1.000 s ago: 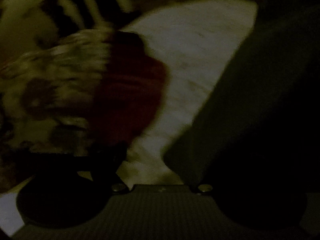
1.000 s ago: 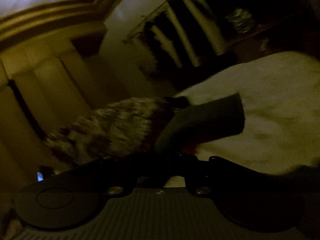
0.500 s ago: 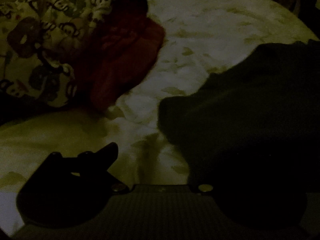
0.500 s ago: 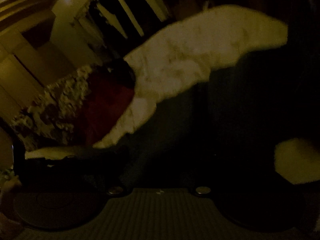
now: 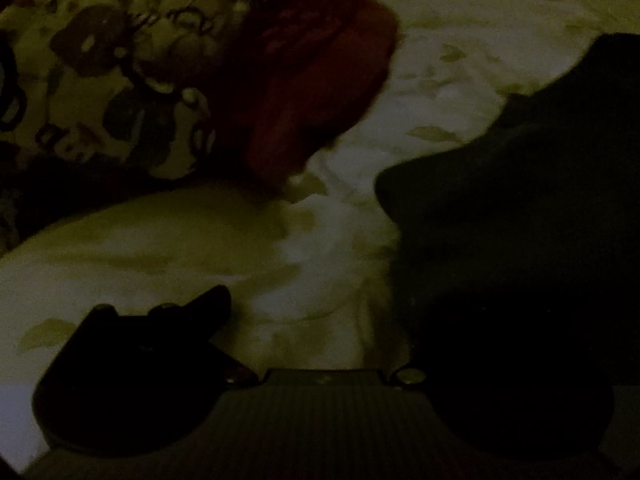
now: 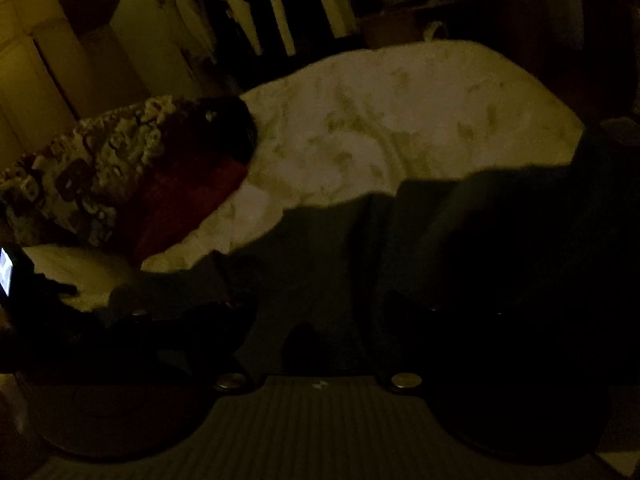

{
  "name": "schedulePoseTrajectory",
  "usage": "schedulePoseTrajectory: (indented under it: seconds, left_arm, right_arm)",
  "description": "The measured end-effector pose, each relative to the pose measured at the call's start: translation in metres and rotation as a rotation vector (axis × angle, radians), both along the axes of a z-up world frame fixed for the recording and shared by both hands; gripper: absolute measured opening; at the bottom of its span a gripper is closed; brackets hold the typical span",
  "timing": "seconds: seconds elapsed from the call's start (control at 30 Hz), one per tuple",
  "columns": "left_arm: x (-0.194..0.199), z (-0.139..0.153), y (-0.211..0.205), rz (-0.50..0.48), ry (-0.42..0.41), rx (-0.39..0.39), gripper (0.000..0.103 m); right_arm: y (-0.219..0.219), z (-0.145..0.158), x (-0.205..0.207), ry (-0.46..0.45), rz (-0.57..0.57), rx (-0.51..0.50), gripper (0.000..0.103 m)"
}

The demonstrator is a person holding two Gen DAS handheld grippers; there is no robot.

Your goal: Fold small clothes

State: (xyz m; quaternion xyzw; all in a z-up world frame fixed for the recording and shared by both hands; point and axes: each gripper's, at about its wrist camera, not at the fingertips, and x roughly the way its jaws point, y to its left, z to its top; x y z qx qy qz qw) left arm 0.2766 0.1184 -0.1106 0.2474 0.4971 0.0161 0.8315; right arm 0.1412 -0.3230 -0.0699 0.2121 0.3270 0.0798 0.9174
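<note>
Judging from the left wrist view, folding has barely started: a dark garment [image 5: 520,220] lies spread on the pale bedspread [image 5: 320,240], covering the right finger of the left gripper [image 5: 320,320]. The left finger shows bare over the bed, so the jaws look apart, with no grip visible. A red piece [image 5: 316,80] and a patterned piece [image 5: 112,88] sit heaped beyond, unfolded.

In the right wrist view, the dark garment [image 6: 400,260] lies flat under the right gripper [image 6: 320,320], whose jaws stand apart above the cloth, pinching nothing I can make out. No finished fold shows anywhere.
</note>
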Motion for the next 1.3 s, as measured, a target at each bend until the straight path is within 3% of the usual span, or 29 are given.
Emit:
schedulePoseTrajectory:
  seconds: [0.1,0.2,0.27,0.4,0.53,0.57,0.63,0.8,0.87,0.93,0.97,1.0,1.03,1.07,1.2,1.3]
  left_arm:
    - [0.000,-0.006,-0.001,-0.017,0.012,0.007,0.103]
    - [0.003,-0.012,-0.001,-0.012,0.021,0.001,0.103]
    - [0.005,-0.016,0.003,-0.002,0.027,-0.005,0.103]
    - [0.004,-0.019,0.003,-0.005,0.029,0.001,0.103]
    - [0.004,-0.023,0.002,-0.011,0.031,0.013,0.103]
    - [0.004,-0.022,0.002,-0.012,0.030,0.014,0.103]
    - [0.004,-0.021,0.002,-0.009,0.028,0.010,0.103]
    - [0.004,-0.022,0.003,-0.007,0.021,0.000,0.103]
    - [0.005,-0.021,0.003,-0.005,0.021,-0.004,0.103]
    - [0.005,-0.021,0.003,-0.003,0.022,-0.010,0.103]
    - [0.006,-0.020,0.004,-0.003,0.023,-0.014,0.103]
    - [0.006,-0.020,0.005,-0.001,0.023,-0.020,0.103]
    - [0.007,-0.020,0.007,0.000,0.023,-0.027,0.103]
    - [0.007,-0.019,0.008,0.001,0.022,-0.034,0.103]
    - [0.004,-0.018,0.007,-0.005,0.007,-0.033,0.103]
    - [0.002,-0.019,0.001,-0.016,0.000,-0.023,0.103]
  right_arm:
    - [0.017,-0.011,0.006,0.037,0.130,-0.002,0.103]
    - [0.044,-0.016,0.005,0.022,0.210,-0.207,0.103]
    - [0.057,-0.017,0.004,-0.004,0.272,-0.267,0.103]
    - [0.068,-0.009,-0.008,-0.016,0.265,-0.324,0.103]
    - [0.081,0.006,-0.038,-0.194,0.282,-0.444,0.103]
    - [0.079,0.004,-0.037,-0.151,0.305,-0.399,0.103]
    - [0.073,-0.011,-0.020,0.030,0.300,-0.293,0.098]
    - [0.051,-0.040,0.003,0.113,0.231,-0.149,0.092]
    - [0.050,-0.045,0.011,0.085,0.235,-0.097,0.092]
    - [0.055,-0.052,0.026,0.112,0.260,-0.151,0.079]
    - [0.059,-0.054,0.029,0.116,0.274,-0.178,0.067]
    - [0.061,-0.053,0.033,0.116,0.303,-0.192,0.045]
    - [0.066,-0.049,0.037,0.118,0.323,-0.190,0.027]
    - [0.063,-0.043,0.038,0.135,0.338,-0.170,0.022]
    - [0.031,0.011,0.035,0.171,0.348,0.144,0.019]
    - [0.016,0.054,0.047,0.197,0.370,0.135,0.019]
